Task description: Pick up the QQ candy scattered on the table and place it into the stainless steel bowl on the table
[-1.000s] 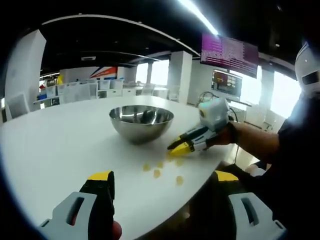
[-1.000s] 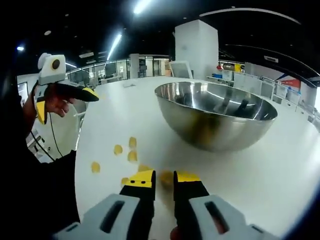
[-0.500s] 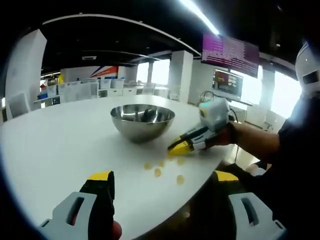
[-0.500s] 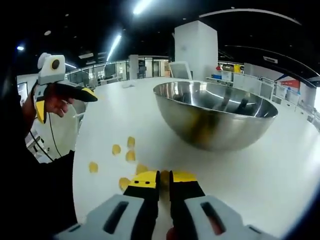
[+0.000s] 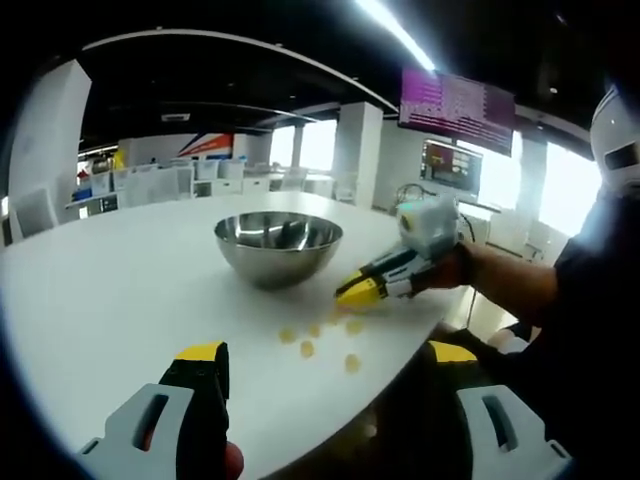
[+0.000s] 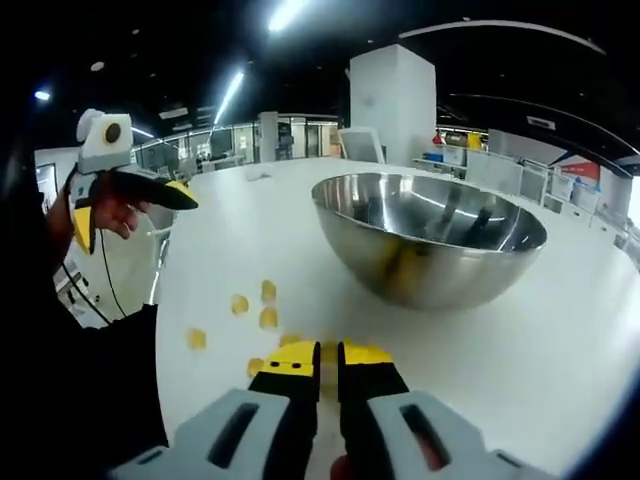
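Right gripper (image 6: 328, 352) clamped on a yellow QQ candy (image 6: 329, 350) near the stainless steel bowl (image 6: 430, 240); loose candies (image 6: 268, 318) lie on the white worktop (image 6: 560, 330). Left gripper (image 5: 325, 352) jaws stand apart.

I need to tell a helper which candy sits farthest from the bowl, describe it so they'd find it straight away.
Start at the stainless steel bowl on the white table. Yellow candies lie scattered on the side toward the person; the one you want lies alone nearest the table edge, apart from the rest.
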### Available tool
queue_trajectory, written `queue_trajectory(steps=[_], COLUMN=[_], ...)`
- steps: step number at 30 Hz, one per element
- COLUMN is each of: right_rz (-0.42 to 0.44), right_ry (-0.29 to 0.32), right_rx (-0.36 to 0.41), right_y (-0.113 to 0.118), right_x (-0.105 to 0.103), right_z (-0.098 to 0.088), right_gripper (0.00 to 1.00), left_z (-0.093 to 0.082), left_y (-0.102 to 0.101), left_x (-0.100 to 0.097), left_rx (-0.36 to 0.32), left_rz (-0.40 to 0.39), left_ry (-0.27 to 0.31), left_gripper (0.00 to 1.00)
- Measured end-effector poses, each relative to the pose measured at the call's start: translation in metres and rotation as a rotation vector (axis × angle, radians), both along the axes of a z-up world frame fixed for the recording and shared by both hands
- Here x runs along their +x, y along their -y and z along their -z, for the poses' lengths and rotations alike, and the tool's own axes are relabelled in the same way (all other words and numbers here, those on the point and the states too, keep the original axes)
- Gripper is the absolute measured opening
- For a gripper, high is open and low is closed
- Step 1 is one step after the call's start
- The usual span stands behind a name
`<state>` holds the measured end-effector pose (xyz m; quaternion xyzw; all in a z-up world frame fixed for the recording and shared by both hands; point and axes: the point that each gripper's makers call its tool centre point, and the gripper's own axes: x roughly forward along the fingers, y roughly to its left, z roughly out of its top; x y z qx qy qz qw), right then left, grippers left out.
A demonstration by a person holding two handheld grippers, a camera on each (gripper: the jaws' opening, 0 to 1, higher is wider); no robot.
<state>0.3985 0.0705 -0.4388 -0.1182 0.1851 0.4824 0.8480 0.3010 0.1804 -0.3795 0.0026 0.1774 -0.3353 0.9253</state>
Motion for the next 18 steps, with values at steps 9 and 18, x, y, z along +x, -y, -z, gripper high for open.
queue_trajectory(steps=[9,18], right_rz=[-0.012,0.003], right_ry=[0.033,0.066], right_rx=[0.081,0.170], right_y=[0.019,0.053], right_x=[-0.025,-0.053], right_z=[-0.050,-0.095], right_gripper=[0.08,0.08], left_z=[-0.003,-0.004], left_y=[0.007,0.007], left_x=[0.000,0.000], left_rx=[0.001,-0.004], left_rz=[0.017,0.012], left_ry=[0.008,0.010], left_gripper=[0.80,0.80])
